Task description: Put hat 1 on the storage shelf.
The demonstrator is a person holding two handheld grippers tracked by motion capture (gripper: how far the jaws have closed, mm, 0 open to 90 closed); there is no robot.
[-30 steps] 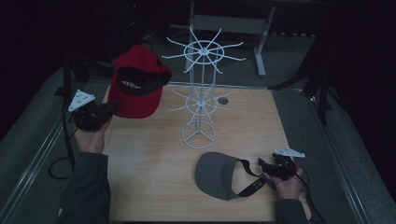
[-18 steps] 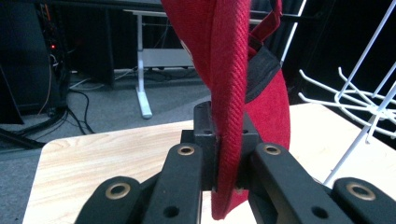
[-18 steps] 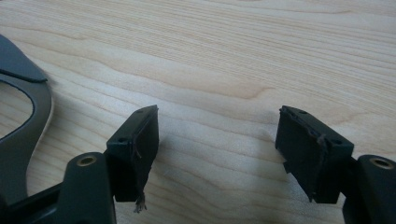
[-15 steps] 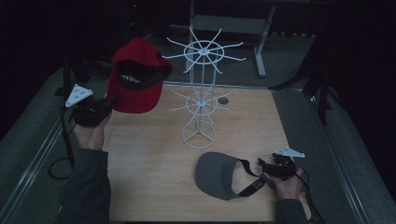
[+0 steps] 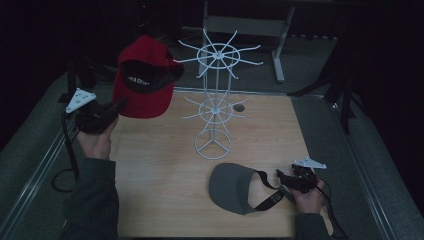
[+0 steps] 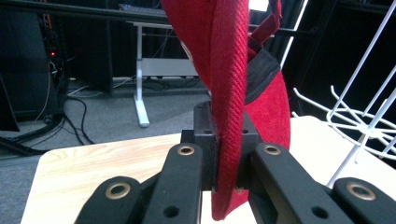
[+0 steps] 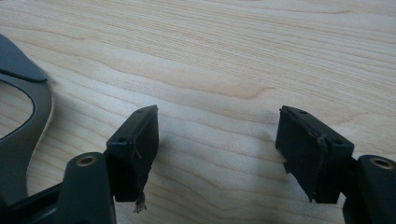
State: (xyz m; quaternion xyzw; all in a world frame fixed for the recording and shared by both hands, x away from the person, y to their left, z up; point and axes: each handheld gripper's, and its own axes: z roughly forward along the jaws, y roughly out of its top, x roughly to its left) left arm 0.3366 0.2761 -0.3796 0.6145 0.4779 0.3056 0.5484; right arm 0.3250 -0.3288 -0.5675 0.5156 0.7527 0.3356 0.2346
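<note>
My left gripper (image 5: 119,106) is shut on the brim of a red cap (image 5: 145,82), held up in the air left of the white wire rack (image 5: 215,107). In the left gripper view the red brim (image 6: 229,140) stands pinched between the two black pads, with the rack's wire arms (image 6: 369,116) at the right. A grey visor (image 5: 235,187) with a black strap lies on the table near the front. My right gripper (image 5: 284,178) rests low on the table just right of it, jaws open and nothing between them (image 7: 217,154); the visor's edge (image 7: 28,121) shows at the left.
The wooden table (image 5: 160,165) has grey floor around it and a metal rail along its left side. A small round hole (image 5: 239,107) sits in the tabletop behind the rack. A white desk frame (image 5: 280,45) stands farther back.
The left hand has carried the red cap slightly up and to the right, closer to the rack's top ring. The right gripper and the visor have stayed where they were.
</note>
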